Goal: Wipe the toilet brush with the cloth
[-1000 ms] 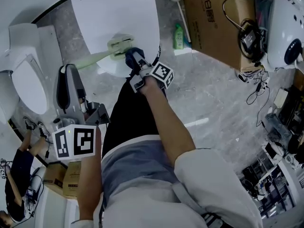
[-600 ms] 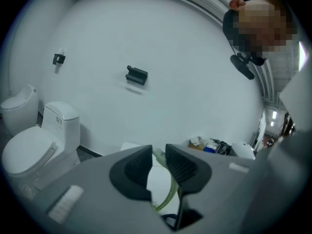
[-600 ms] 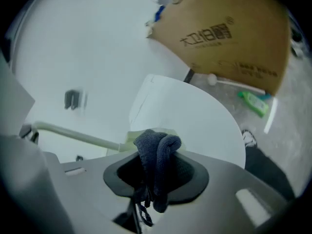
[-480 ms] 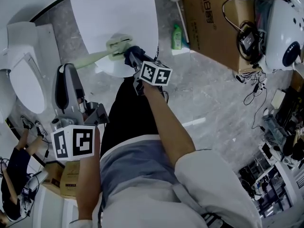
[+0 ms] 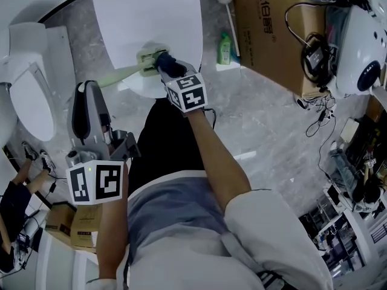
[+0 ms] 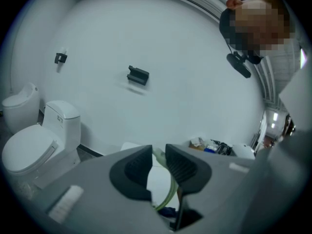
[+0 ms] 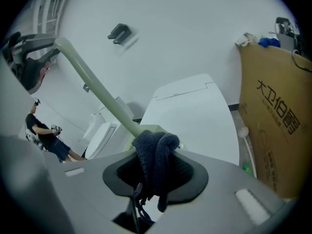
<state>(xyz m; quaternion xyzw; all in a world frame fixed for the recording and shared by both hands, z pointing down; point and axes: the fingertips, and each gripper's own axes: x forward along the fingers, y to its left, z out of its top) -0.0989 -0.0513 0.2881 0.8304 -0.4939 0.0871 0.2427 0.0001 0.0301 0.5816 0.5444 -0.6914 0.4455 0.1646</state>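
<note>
On a grey marbled floor [image 5: 266,119], a white toilet [image 5: 30,101] stands at left, a white panel [image 5: 151,17] ahead, and a cardboard box [image 5: 266,23] at right with a green bottle [image 5: 225,47] beside it. The brush [image 5: 124,73] is pale green and slim-handled, slanting over the panel's near edge, with the left tongs [image 6: 157,165] closed on its handle. The right tongs [image 7: 155,174] grip a dark blue cloth [image 7: 153,152], bunched and pressed against the brush head.
</note>
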